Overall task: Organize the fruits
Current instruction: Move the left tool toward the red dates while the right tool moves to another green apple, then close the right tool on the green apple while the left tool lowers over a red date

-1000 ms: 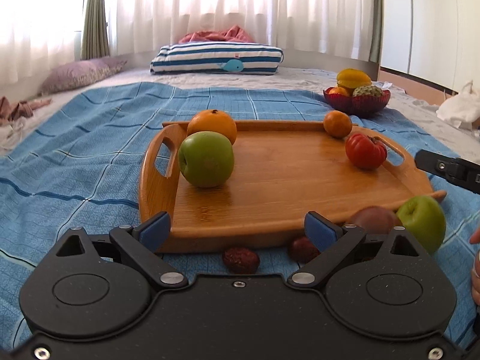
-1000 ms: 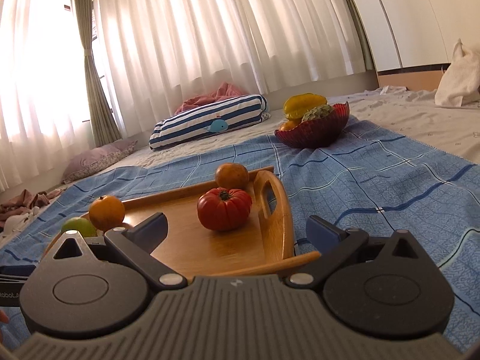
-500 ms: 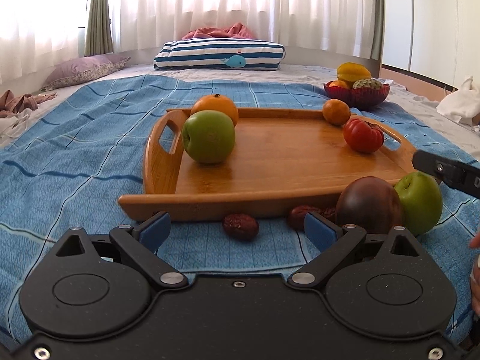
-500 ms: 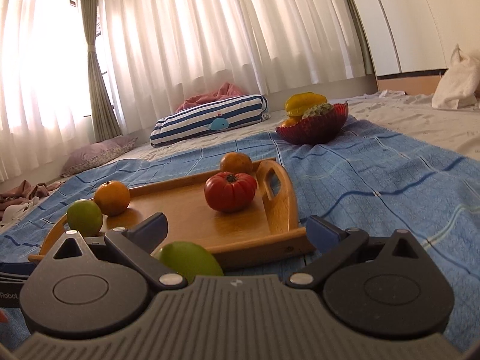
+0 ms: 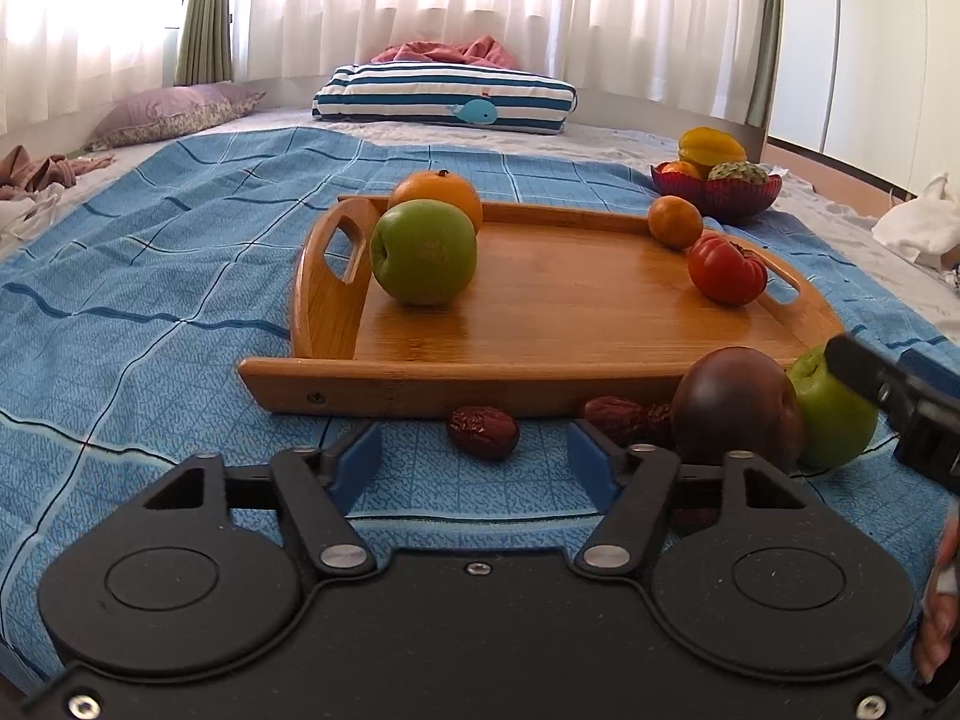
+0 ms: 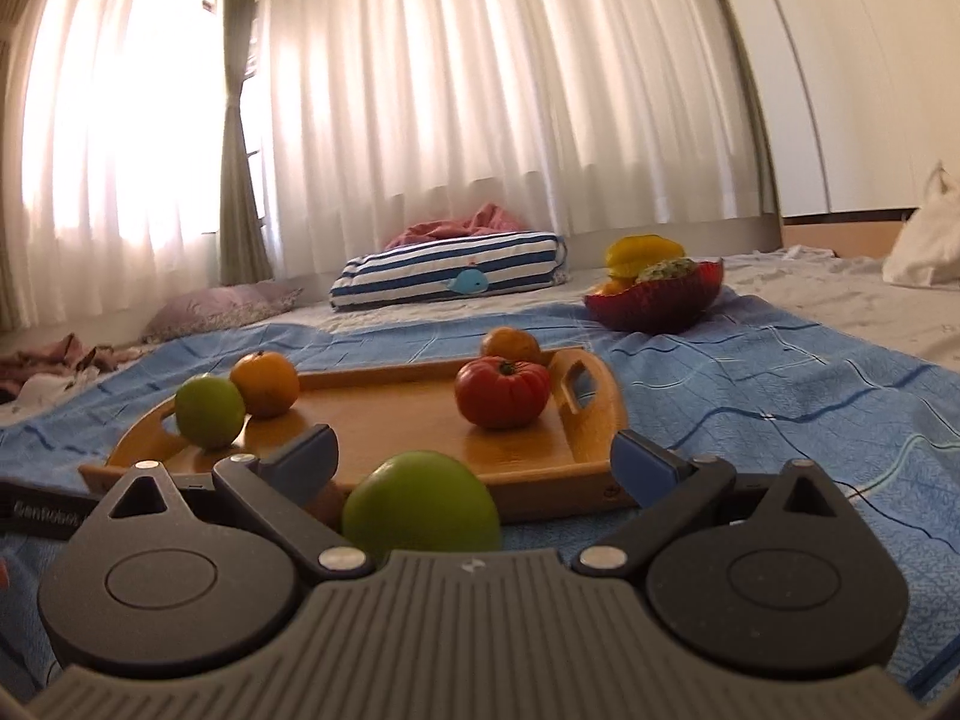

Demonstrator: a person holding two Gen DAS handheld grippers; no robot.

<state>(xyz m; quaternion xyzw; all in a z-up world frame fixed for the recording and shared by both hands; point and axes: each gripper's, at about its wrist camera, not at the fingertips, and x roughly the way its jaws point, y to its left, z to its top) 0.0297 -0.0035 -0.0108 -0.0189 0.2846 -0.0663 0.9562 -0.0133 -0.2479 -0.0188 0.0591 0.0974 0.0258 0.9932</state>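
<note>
**Fruit on and beside the wooden tray, both grippers spread**

Left wrist view: the left gripper (image 5: 474, 459) hangs low over the blue blanket (image 5: 150, 276), its blue-padded jaws wide apart with nothing between them. Just beyond the fingertips a red date (image 5: 483, 432) lies on the blanket, close to the near edge of the wooden tray (image 5: 558, 312). A second date (image 5: 615, 414) lies further right along that edge, beside a dark purple fruit (image 5: 735, 405). A green apple (image 5: 834, 414) sits against the purple fruit's right side, off the tray's near right corner, and one black finger of the right gripper crosses in front of its top. On the tray, another green apple (image 5: 423, 252) stands near the left handle with an orange (image 5: 438, 198) right behind it at the far left corner. A small orange (image 5: 675, 222) sits at the far right corner, and a red ribbed tomato (image 5: 726, 270) lies just in front of it by the right handle. A red bowl (image 5: 717, 195) of fruit stands on the blanket past the tray.

Right wrist view: the right gripper (image 6: 474, 468) has its jaws well apart. The off-tray apple (image 6: 423, 504) sits low between the fingers, on the blanket before the tray's near edge (image 6: 540, 483); whether either pad touches it cannot be told. The tomato (image 6: 501, 390) rests near the right handle.
</note>
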